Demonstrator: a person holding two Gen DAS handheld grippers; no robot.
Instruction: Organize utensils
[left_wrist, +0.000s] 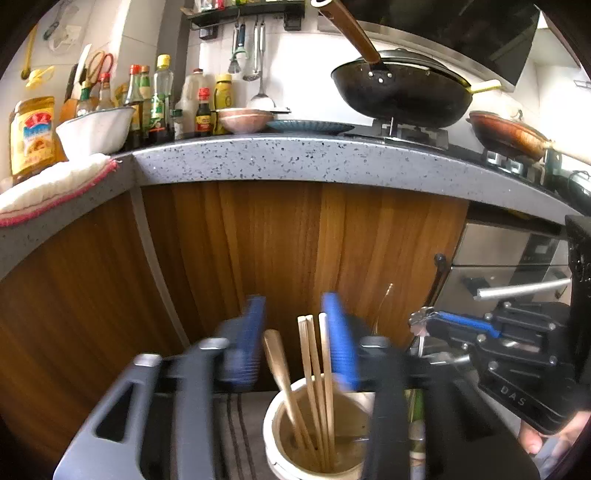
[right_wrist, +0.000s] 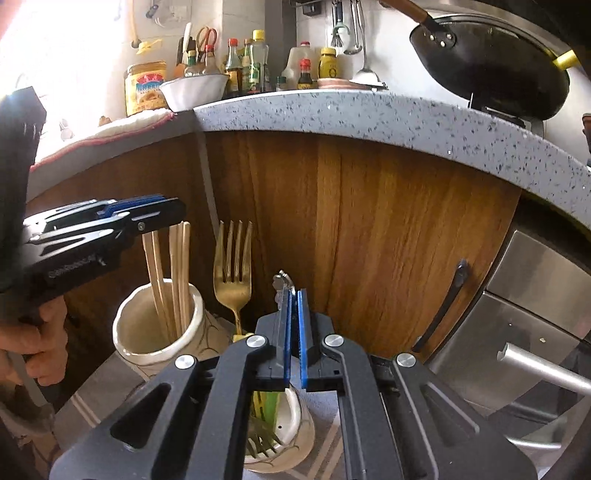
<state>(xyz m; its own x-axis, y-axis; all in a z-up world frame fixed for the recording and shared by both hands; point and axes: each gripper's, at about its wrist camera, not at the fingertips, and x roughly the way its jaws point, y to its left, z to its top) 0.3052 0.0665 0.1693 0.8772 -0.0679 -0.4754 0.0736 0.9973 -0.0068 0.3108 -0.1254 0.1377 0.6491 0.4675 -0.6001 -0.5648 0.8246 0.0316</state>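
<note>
A white ceramic cup (left_wrist: 273, 406) holds several wooden chopsticks (left_wrist: 314, 362) and a gold handle (left_wrist: 275, 354). My left gripper (left_wrist: 295, 317) stands open, its blue fingers either side of the chopstick tops without pressing on them. In the right wrist view the left gripper (right_wrist: 173, 210) hovers over the same cup (right_wrist: 140, 343) and chopsticks (right_wrist: 177, 266). A gold fork (right_wrist: 232, 273) stands tines up beside it. My right gripper (right_wrist: 293, 295) is shut on a silver utensil (right_wrist: 282, 278) above a second white cup (right_wrist: 299, 417) with green-handled items. The right gripper (left_wrist: 424, 323) also shows in the left wrist view.
Both cups stand on a striped cloth (left_wrist: 236, 424) before a wooden cabinet door (left_wrist: 280, 240). Above juts a speckled grey countertop (left_wrist: 295, 155) with bottles, a white bowl (left_wrist: 96, 129) and a black wok (left_wrist: 402, 92). A steel appliance handle (right_wrist: 535, 369) is at right.
</note>
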